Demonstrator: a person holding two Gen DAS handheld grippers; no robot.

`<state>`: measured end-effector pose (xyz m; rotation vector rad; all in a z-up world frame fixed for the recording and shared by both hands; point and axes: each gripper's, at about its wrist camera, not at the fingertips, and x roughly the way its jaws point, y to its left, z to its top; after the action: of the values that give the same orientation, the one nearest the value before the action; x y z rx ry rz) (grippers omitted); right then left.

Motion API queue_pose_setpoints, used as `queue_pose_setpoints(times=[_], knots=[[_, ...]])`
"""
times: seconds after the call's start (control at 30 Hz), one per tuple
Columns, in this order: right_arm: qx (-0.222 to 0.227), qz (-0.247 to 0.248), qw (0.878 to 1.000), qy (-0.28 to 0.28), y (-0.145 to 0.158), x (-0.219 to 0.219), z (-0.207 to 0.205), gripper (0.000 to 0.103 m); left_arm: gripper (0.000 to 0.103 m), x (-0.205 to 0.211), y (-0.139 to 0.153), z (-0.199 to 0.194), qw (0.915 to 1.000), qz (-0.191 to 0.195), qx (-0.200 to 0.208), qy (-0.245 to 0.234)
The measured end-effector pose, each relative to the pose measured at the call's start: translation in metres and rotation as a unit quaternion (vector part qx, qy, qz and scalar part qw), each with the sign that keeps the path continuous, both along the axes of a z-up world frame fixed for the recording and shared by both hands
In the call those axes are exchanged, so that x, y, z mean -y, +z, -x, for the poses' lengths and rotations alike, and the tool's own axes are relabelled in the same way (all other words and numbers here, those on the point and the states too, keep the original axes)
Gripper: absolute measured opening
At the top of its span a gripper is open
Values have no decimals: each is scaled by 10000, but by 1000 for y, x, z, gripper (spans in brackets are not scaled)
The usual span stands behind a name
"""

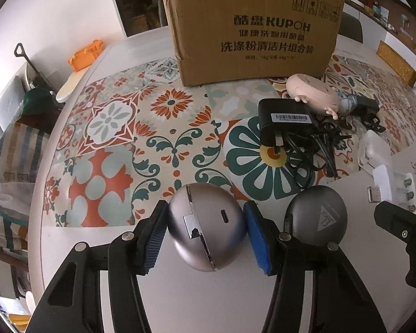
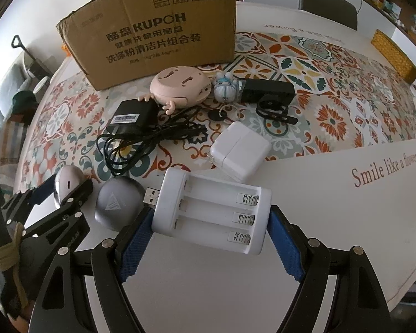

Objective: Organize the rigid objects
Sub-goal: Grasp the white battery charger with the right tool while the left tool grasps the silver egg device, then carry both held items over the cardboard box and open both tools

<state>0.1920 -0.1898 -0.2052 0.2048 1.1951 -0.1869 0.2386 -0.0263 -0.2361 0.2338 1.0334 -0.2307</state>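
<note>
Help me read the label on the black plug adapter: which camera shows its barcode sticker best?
The left wrist view: the black plug adapter lies nearer there, its barcode sticker and metal prongs facing the camera. The right wrist view shows the adapter smaller and farther, its sticker more slanted.

You have a table [image 2: 332, 249] under a white cloth with a band of bright tile pattern and the words "Smile like a flower". On it a cardboard box [image 2: 158, 30] stands at the far side. In front of it lie a pink round gadget [image 2: 180, 86], a small figure keyring [image 2: 224, 88], two black adapters with tangled cords [image 2: 130, 116], a white plug block [image 2: 241, 149], a white battery charger [image 2: 210, 216] and two grey rounded cases [image 1: 205, 227].
</note>
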Motion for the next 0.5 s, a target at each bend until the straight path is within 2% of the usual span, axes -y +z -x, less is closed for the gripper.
queue_pose_setpoints(times=[0.2, 0.5], knots=[[123, -45, 9998, 124, 9, -2, 4, 81, 55, 1, 27, 12, 9995, 137, 276, -36], [612, 25, 9974, 376, 48, -2, 2, 81, 55, 4, 82, 20, 9967, 379, 712, 4]])
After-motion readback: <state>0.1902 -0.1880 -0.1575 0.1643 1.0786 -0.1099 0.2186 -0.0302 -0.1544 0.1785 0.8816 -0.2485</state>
